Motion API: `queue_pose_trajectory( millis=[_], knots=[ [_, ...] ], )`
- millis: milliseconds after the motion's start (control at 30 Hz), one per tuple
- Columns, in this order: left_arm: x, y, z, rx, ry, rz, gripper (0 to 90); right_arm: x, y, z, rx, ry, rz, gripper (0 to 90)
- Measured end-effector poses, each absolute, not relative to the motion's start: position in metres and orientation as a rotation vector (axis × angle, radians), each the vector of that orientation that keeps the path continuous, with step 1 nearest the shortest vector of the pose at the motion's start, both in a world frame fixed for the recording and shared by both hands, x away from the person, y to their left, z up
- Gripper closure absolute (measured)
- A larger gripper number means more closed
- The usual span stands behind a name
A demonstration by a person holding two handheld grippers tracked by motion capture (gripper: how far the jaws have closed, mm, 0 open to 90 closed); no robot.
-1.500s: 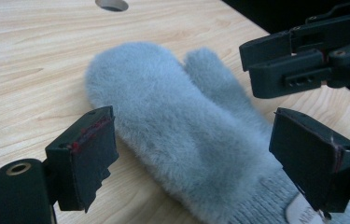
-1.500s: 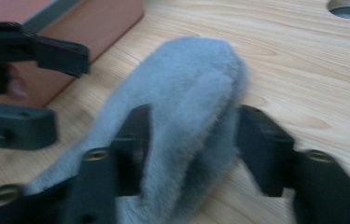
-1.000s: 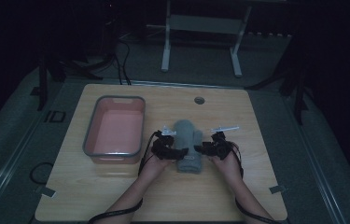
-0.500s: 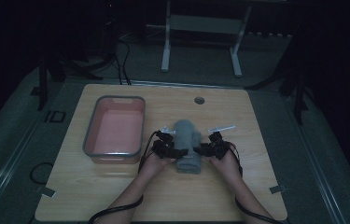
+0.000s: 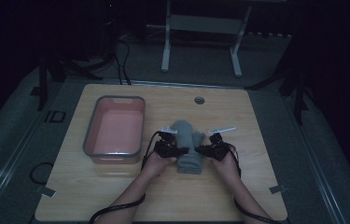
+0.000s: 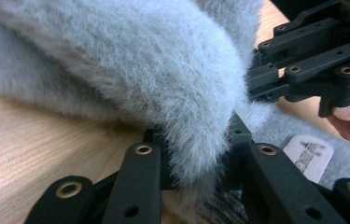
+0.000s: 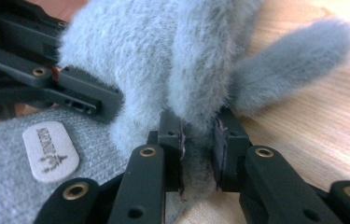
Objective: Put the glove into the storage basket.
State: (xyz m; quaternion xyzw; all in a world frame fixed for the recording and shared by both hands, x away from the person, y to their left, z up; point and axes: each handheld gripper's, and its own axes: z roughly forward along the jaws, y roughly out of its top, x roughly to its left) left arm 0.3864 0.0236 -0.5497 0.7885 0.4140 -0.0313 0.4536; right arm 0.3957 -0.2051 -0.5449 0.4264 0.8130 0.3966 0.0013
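A grey fuzzy mitten (image 5: 187,140) lies in the middle of the wooden table, its knit cuff toward the person. My left gripper (image 5: 182,151) pinches a fold of the fuzzy fabric (image 6: 140,60) at its left side, with the jaws (image 6: 196,135) pressed tight on it. My right gripper (image 5: 199,150) holds the opposite side, its pads squeezing a tuft of the mitten (image 7: 130,51) between them (image 7: 198,128). Both pairs of jaws have just been closing on the fabric. A pale label patch (image 7: 50,150) sits on the cuff.
A pink tray with a grey rim (image 5: 88,135) stands to the left of the mitten. A round hole (image 5: 199,100) marks the table's far side. Bare wood (image 5: 252,191) lies in front and to the right. A white stand (image 5: 165,51) rises behind the table.
Both grippers have edged inward against the mitten's sides and closed on its fabric. The hands have barely shifted otherwise.
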Motion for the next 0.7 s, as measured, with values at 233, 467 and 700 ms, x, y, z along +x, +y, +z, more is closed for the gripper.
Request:
queue_pose_trajectory(
  millis=[233, 467, 700],
  knots=[
    [0.382, 0.025, -0.533, 1.952, 0.968, -0.060, 76.2, 0.390, -0.209, -0.531, 1.304, 2.534, 1.294, 78.4],
    [0.379, 0.034, -0.512, 1.925, 0.929, -0.053, 76.3, 0.386, -0.207, -0.509, 1.276, 2.506, 1.342, 78.7],
    [0.380, 0.049, -0.479, 1.908, 0.886, -0.041, 76.3, 0.383, -0.201, -0.477, 1.222, 2.467, 1.424, 78.7]
  ],
)
